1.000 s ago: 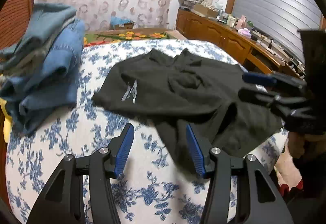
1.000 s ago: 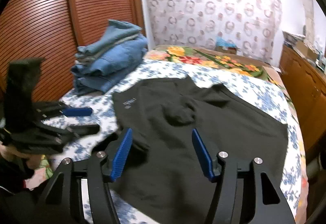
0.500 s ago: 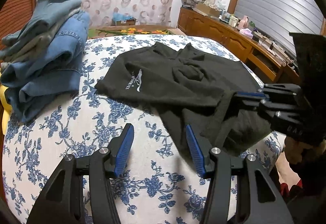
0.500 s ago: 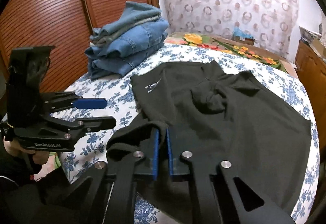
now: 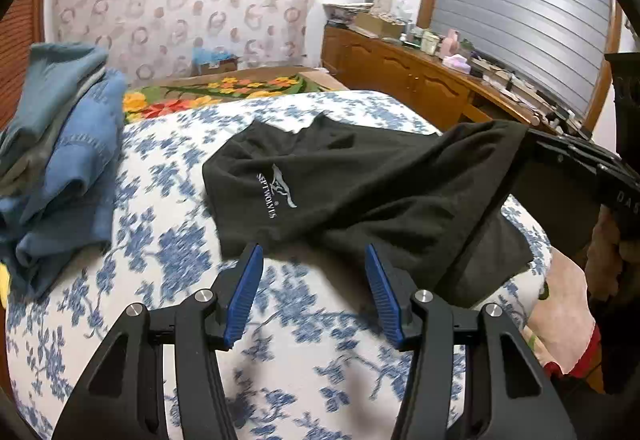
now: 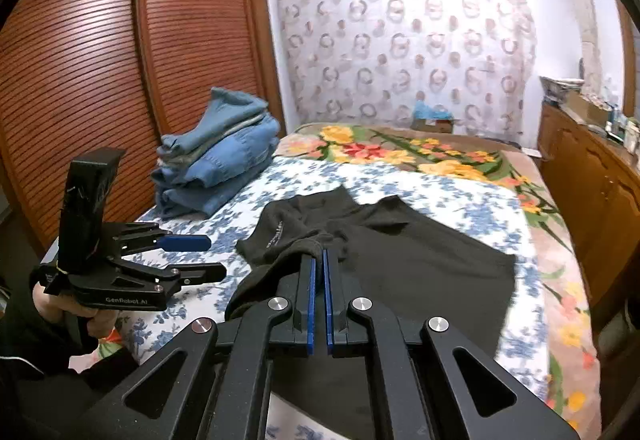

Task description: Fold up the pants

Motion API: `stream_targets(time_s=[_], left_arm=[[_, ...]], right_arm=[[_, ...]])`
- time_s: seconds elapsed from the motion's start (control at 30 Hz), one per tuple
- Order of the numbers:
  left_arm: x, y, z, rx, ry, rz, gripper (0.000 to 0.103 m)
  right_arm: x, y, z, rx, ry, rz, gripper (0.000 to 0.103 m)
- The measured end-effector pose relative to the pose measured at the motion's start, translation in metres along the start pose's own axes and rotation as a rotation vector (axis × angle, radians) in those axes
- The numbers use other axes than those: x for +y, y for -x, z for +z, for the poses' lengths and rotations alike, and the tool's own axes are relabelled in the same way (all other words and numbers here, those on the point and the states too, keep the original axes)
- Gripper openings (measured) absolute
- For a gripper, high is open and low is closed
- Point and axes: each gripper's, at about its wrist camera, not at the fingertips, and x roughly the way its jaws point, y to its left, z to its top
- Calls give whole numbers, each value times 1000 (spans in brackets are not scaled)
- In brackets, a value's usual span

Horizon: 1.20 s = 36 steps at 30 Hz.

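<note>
Black pants (image 6: 420, 260) lie spread on the blue-flowered bedspread (image 6: 460, 199), and we see one edge of them gathered and lifted off the bed by our right gripper (image 6: 319, 260). Its blue pads are pressed together on that bunched fabric, which drapes down on both sides of the jaws and hangs back toward us on their left. In the left wrist view the same raised edge stretches to the right of the left gripper (image 5: 314, 280), while the printed white logo (image 5: 278, 191) sits just ahead of the left finger. We hold the left gripper's jaws apart with nothing between them; only bedspread shows in the gap, and the near hem of the pants lies just beyond the fingertips (image 5: 252, 260). A stack of folded blue jeans (image 5: 60, 159) rests well to the left of both jaws, apart from the pants. Beyond them, ahead of the right jaws, a flowered blanket (image 6: 400, 147) covers the far end of the bed.
</note>
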Motion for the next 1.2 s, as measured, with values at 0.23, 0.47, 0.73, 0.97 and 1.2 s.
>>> stream_targets(time_s=[0.23,0.47,0.73,0.97,1.2], left_arm=[[-18,-9,7,11,-30,-25,54],[-33,-12,7,22,-55,-42,54],[-40,-17,2,39,-59,-49,54],[-47,-23,0,55,-65,-52,54],[-55,-33,-5,84,-78,-55,54]], right_arm=[[0,26,-16,-24,-28,-70,3],[9,53,-35,-25,-59,-110,3],[0,72,-57,34,-120,-172,3],[0,62,-80,130,-166,-176,3],[-15,66,-85,174,-198,-192,3]])
